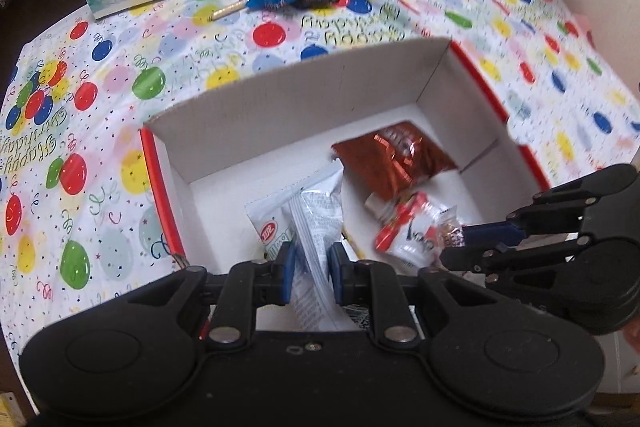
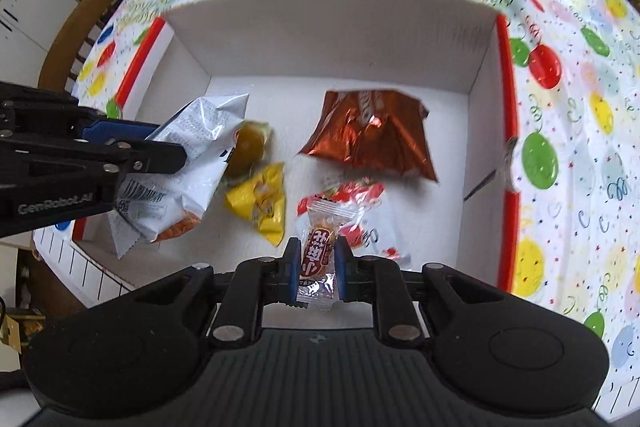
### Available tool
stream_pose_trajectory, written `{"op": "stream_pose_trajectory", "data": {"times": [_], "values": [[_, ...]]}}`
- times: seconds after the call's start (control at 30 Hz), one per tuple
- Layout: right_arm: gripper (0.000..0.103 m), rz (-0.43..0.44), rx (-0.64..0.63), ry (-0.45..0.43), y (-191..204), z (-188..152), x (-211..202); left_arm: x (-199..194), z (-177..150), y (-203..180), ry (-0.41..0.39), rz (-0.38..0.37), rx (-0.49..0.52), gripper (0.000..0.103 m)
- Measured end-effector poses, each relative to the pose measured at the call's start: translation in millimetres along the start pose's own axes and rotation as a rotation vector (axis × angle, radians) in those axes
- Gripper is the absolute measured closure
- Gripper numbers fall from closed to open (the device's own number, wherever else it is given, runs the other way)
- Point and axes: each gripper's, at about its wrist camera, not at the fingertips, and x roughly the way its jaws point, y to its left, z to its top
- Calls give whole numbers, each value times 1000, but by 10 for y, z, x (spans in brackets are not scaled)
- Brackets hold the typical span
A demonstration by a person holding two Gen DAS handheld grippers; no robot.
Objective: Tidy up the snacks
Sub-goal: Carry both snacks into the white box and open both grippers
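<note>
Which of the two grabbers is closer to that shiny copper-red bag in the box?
Hard to call, perhaps the right. The right gripper, holding a small candy, sits just short of the copper-red bag. The left gripper, holding a white packet, is off to the bag's left.

Matt white cardboard box holds a glossy, crinkled copper foil bag; tablecloth looks slick plastic.
</note>
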Motion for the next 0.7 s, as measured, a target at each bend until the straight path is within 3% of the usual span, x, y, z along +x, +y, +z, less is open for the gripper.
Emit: {"op": "stream_pose_trajectory", "data": {"times": [0.4, 0.7], "values": [[86, -1, -3, 36, 50, -29, 118, 197, -143, -65, 52, 38, 32, 87], [85, -4, -4, 39, 55, -20, 120, 220, -122, -25, 67, 25, 9, 87]]}}
